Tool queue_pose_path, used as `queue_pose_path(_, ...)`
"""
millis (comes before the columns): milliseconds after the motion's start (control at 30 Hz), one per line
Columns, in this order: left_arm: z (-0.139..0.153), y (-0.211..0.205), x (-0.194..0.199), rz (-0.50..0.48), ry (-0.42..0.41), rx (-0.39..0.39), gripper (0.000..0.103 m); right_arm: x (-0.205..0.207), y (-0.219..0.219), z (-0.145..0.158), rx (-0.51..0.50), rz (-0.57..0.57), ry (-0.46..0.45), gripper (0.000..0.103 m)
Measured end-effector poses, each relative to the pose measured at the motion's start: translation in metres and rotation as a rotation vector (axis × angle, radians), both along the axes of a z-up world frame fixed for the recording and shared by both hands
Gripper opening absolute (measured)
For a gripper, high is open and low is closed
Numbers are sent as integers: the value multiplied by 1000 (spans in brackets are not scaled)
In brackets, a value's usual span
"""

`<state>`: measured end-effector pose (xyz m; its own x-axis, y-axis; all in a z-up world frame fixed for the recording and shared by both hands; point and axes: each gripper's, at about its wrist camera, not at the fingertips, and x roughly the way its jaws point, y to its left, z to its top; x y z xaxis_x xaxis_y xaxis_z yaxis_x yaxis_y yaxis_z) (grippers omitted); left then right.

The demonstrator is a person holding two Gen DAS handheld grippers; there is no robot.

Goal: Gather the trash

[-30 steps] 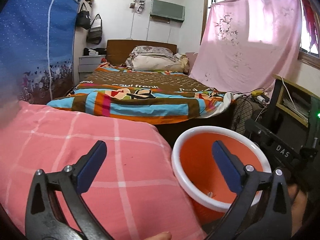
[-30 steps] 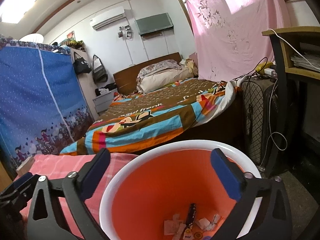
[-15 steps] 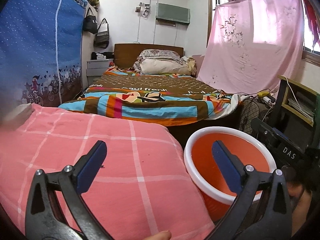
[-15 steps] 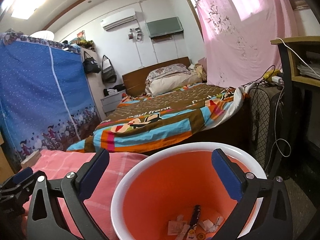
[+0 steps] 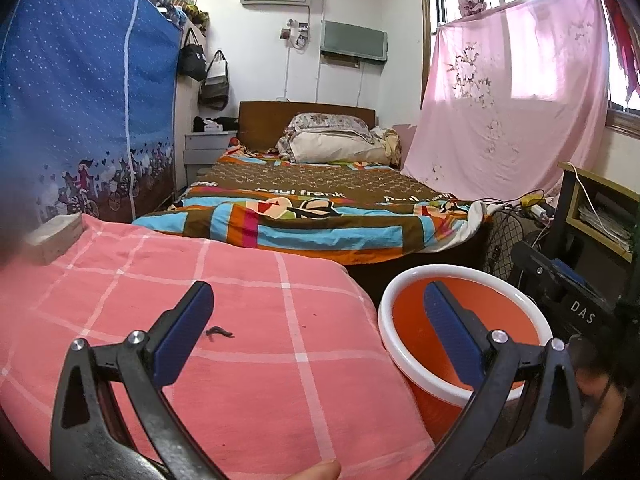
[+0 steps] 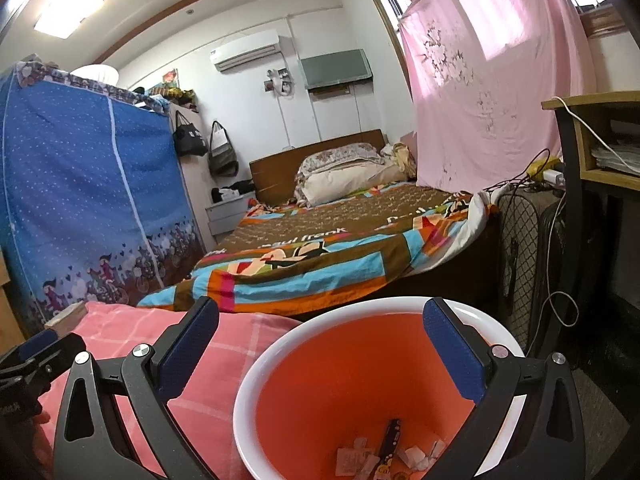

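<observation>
An orange bin with a white rim (image 5: 404,354) (image 6: 256,376) stands on the floor beside a pink checked cloth surface (image 5: 248,360). Several paper scraps and a dark wrapper (image 6: 390,438) lie at the bin's bottom. A small dark scrap (image 5: 219,333) lies on the pink cloth, just ahead of my left gripper's left finger. My left gripper (image 5: 318,306) is open over the cloth's right edge, holding nothing. My right gripper (image 6: 320,322) is open above the bin's mouth, holding nothing. The right gripper's body (image 5: 560,292) shows past the bin in the left wrist view.
A bed with a colourful cover (image 5: 320,208) (image 6: 320,256) lies beyond. A blue fabric wardrobe (image 5: 80,100) stands left. A black mesh fan (image 6: 516,256), cables and a wooden desk (image 6: 592,152) crowd the right. A pale box (image 5: 54,236) rests at the cloth's far left corner.
Both views have pulled back and tilted up. The bin has slid right and lower in the left wrist view, and the dark scrap on the cloth has come into view. Both grippers stay open.
</observation>
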<state>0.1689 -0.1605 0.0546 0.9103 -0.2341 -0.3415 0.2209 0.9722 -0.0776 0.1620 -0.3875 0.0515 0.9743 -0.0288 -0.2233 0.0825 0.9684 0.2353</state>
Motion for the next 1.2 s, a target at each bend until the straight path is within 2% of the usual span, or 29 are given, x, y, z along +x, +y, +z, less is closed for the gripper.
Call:
queue_pose_path(433, 2, 28, -14, 69, -25, -31, 103, -12, 15, 6, -46, 10, -47, 103)
queue_pose_path(833, -3, 60, -39, 150, -70, -19, 103, -30, 44, 8, -94, 51, -115, 103)
queue_pose_path(1200, -6, 78, -64, 196, -106, 24, 103, -52, 76, 6, -136, 108, -179, 103)
